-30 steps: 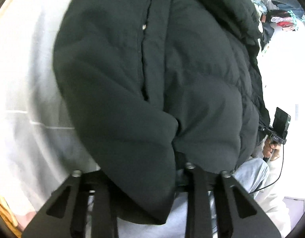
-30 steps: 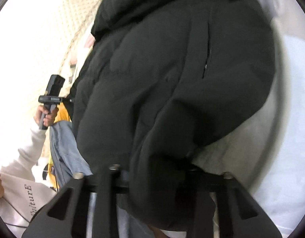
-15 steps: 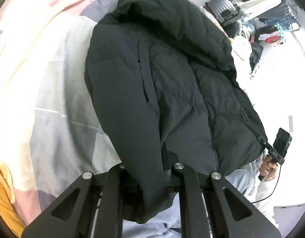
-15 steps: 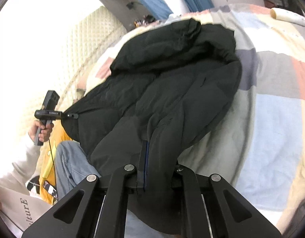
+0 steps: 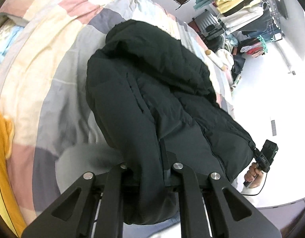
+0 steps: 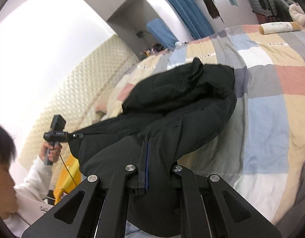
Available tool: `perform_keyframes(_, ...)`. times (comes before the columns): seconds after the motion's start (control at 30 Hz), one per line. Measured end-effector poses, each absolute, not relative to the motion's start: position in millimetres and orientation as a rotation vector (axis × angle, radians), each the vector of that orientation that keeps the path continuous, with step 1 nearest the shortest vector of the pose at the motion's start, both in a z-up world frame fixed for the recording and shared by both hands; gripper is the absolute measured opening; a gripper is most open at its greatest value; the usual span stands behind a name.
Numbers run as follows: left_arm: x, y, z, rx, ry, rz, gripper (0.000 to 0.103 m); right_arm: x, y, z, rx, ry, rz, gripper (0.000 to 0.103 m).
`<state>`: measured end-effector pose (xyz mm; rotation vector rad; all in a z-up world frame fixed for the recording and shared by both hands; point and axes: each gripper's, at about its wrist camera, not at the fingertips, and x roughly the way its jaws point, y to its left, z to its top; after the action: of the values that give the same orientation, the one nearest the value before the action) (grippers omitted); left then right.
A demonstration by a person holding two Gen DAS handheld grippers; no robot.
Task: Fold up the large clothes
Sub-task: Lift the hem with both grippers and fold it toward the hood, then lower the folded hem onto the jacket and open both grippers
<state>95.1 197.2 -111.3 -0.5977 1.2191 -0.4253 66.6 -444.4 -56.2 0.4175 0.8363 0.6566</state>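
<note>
A black hooded puffer jacket (image 5: 152,79) lies on a checked quilt (image 5: 53,69), hood at the far end, with its near hem lifted off the bed. My left gripper (image 5: 150,164) is shut on the hem's left part, and cloth drapes over its fingertips. The right gripper (image 5: 254,148) shows at the right edge of that view, pinching the hem's other corner. In the right wrist view the jacket (image 6: 182,99) hangs from my right gripper (image 6: 152,158), which is shut on it. The left gripper (image 6: 78,135) holds the far corner there.
A clothes rack (image 5: 241,4) and a suitcase (image 5: 204,21) stand beyond the bed. A rolled pillow (image 6: 279,26) lies at the quilt's (image 6: 271,99) far edge. A padded headboard (image 6: 83,83) runs along the left. An orange cloth (image 5: 1,158) is near me. A person's head and sleeve fill the lower left.
Both grippers have closed on the jacket's hem and risen, pulling back. The jacket, which filled both views, now looks smaller and the quilt and room show around it.
</note>
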Motion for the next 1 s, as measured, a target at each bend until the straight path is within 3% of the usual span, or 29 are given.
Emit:
perform_keyframes(0.4,109.3,190.1,-92.9,-0.606,1.171,-0.432,0.011,58.1,-448.8,-33.4,0.471,0.803,0.588,0.005)
perform_keyframes(1.0,248.5,191.4,-58.3,-0.642,1.047,-0.37,0.013,214.2,-470.3,-31.3,0.669,0.802,0.465,0.005)
